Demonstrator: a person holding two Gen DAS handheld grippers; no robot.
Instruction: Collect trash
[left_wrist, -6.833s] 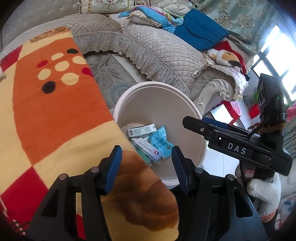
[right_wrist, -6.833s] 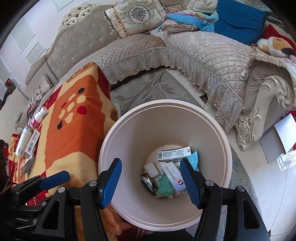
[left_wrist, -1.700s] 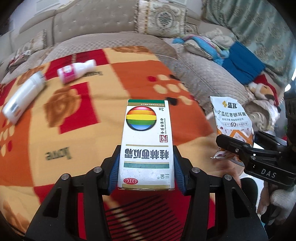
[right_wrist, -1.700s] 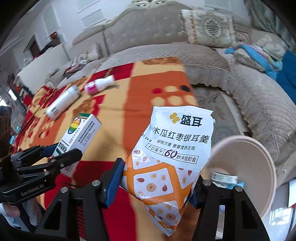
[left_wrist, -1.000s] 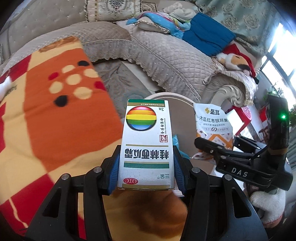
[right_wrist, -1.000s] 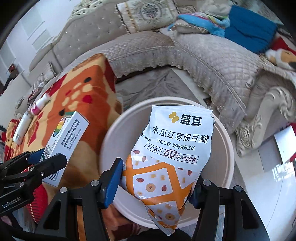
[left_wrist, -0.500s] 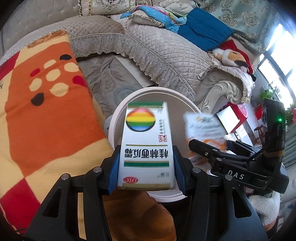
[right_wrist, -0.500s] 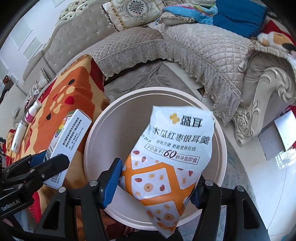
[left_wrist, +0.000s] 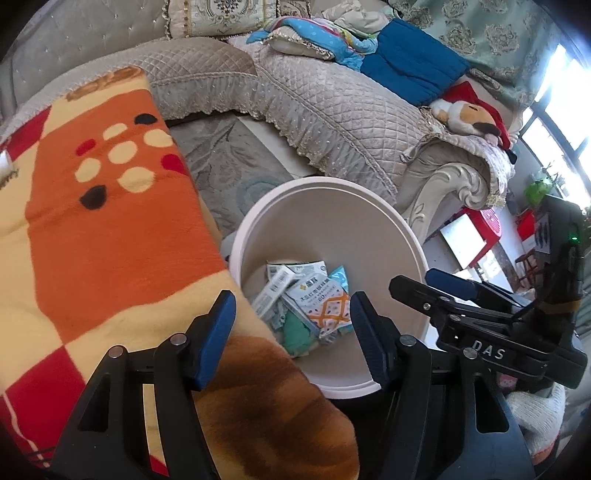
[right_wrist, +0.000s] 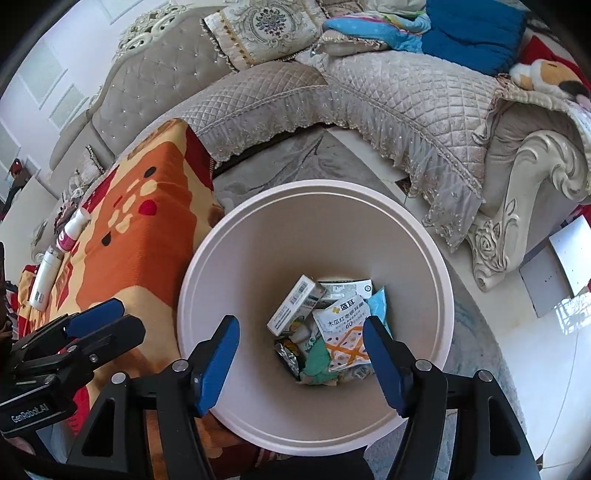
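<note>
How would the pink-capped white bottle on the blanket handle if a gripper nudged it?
The pink-capped bottle lies on its side, so it would probably roll. The soft orange blanket may damp that. Smooth round plastic could slip between flat pads; grip across the body.

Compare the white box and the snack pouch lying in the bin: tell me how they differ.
The box is rigid and rectangular with a barcode end; the pouch is a flat, crumpled packet. The box is plain white with small print; the pouch has an orange patterned lower half. The box leans tilted toward the bin's left side; the pouch lies to its right. Both rest on top of the other trash, free of either tool.
</note>
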